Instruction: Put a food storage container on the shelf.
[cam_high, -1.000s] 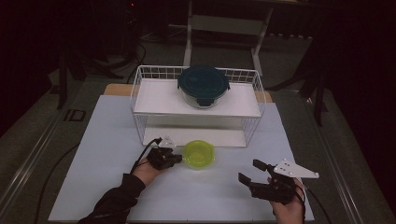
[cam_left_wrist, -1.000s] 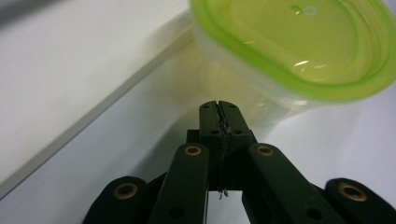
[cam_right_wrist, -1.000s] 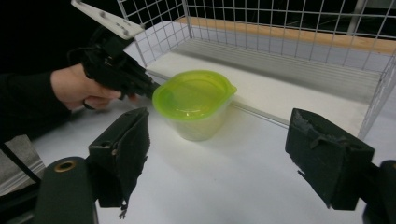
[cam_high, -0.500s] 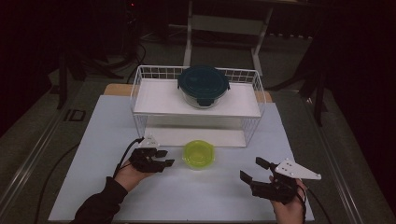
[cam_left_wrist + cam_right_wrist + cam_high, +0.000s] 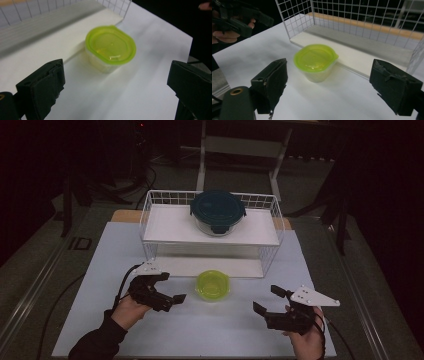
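A small clear tub with a lime-green lid [image 5: 213, 285] stands on the white mat just in front of the wire rack. In the left gripper view the tub [image 5: 110, 47] sits ahead of the wide-apart jaws, with nothing between them. My left gripper [image 5: 172, 287] hovers left of the tub, open; its jaws have just been opening. My right gripper [image 5: 267, 299] is open to the tub's right and nearer the front edge; its jaws have just opened a little further. The right gripper view has the tub [image 5: 315, 58] beyond its empty jaws.
A white wire rack [image 5: 150, 205] stands behind the tub; on its upper shelf sits a round glass container with a dark teal lid [image 5: 217, 212]. The white mat [image 5: 100, 270] covers the table. Cables trail off the left side, and a metal stand [image 5: 202, 150] rises at the back.
My left gripper was shut at the green-lidded tub; it has opened, let go, and drawn back to the left and upward. The tub stays put. The right gripper has barely moved.
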The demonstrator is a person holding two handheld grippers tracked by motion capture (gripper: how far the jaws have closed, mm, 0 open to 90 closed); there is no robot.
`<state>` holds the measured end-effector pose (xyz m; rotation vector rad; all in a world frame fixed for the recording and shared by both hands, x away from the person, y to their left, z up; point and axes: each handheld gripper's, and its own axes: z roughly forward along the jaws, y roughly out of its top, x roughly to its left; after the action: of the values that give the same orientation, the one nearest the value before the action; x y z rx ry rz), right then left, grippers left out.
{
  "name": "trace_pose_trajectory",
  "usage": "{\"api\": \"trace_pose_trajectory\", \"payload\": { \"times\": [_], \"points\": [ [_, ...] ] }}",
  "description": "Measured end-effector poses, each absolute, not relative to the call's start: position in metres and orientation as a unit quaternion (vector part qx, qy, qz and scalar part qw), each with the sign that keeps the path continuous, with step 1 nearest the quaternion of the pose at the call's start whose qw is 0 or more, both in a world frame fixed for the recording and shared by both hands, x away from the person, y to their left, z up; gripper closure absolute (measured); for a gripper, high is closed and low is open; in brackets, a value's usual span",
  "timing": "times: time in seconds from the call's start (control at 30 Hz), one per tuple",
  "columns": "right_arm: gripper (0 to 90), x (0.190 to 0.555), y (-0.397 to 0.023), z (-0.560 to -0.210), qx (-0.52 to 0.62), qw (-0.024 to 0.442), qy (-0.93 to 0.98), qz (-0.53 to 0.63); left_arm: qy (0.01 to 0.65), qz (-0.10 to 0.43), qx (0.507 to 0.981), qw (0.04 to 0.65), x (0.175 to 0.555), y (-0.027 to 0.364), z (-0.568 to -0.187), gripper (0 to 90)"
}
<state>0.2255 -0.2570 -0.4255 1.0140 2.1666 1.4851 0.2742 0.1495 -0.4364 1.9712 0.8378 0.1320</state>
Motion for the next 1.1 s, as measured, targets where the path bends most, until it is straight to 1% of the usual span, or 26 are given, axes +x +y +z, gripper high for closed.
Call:
{"api": "trace_pose_trajectory", "payload": {
  "times": [0.2,0.23,0.4,0.57,0.73,0.8,0.83,0.97,1.07,1.1],
  "points": [
    [11.2,0.237,-0.247,-0.426,0.36,0.145,0.767,0.511,0.346,0.053,0.801,0.486,0.277,0.146,-0.43,1.0],
    [10.6,0.241,-0.245,-0.426,0.36,0.132,0.768,0.513,0.347,0.053,0.8,0.487,0.278,0.145,-0.43,1.0],
    [10.6,0.253,-0.235,-0.427,0.371,0.127,0.77,0.503,0.351,0.052,0.799,0.486,0.282,0.14,-0.429,1.0],
    [10.6,0.27,-0.222,-0.432,0.383,0.095,0.777,0.489,0.363,0.045,0.791,0.49,0.289,0.135,-0.431,1.0],
    [10.6,0.287,-0.211,-0.439,0.397,0.07,0.78,0.479,0.374,0.023,0.784,0.494,0.298,0.128,-0.436,1.0],
    [11.0,0.293,-0.208,-0.442,0.406,0.053,0.779,0.476,0.383,0.012,0.78,0.494,0.304,0.124,-0.441,1.3],
    [13.6,0.297,-0.206,-0.445,0.414,0.039,0.777,0.472,0.386,0.011,0.78,0.492,0.306,0.123,-0.442,1.3],
    [14.7,0.312,-0.202,-0.455,0.435,-0.009,0.775,0.458,0.408,-0.005,0.772,0.487,0.313,0.121,-0.449,3.8],
    [18.3,0.322,-0.2,-0.463,0.456,-0.037,0.767,0.45,0.423,-0.016,0.765,0.485,0.318,0.121,-0.454,8.7],
    [22.5,0.327,-0.2,-0.467,0.467,-0.051,0.762,0.445,0.437,-0.028,0.757,0.484,0.321,0.12,-0.459,12.0]
  ]
}}
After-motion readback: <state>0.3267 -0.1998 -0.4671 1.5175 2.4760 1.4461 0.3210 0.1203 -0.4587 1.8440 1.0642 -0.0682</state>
